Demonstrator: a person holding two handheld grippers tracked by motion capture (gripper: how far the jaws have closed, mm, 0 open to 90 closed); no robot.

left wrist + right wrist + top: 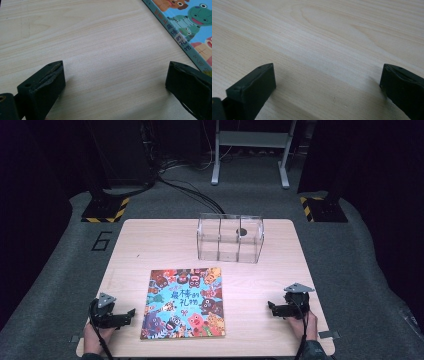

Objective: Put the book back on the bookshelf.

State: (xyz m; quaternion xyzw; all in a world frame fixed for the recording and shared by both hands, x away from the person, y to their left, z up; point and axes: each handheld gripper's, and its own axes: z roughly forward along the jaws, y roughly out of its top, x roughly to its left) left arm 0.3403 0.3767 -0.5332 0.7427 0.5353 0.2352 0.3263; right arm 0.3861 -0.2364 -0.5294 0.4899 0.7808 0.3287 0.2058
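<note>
High view: your left gripper [129,314] sits at the lower left of the frame, low over the table [150,245], jaws spread wide with nothing between them. Your right gripper [271,307] sits at the lower right, jaws just as wide and holding nothing. The picture book [184,303] lies flat, cover up, in the lower middle of the frame between the two grippers, nearer your left one and touched by neither. A clear plastic box [230,237] with inner dividers stands above centre, near the table's far edge, well apart from the book.

Left gripper view: both jaws rise from the bottom corners with bare wood between them; the book's spine edge [180,40] runs down the upper right, close to the right-hand jaw.

Right gripper view: the jaws stand far apart at the bottom corners over bare wood grain.
</note>
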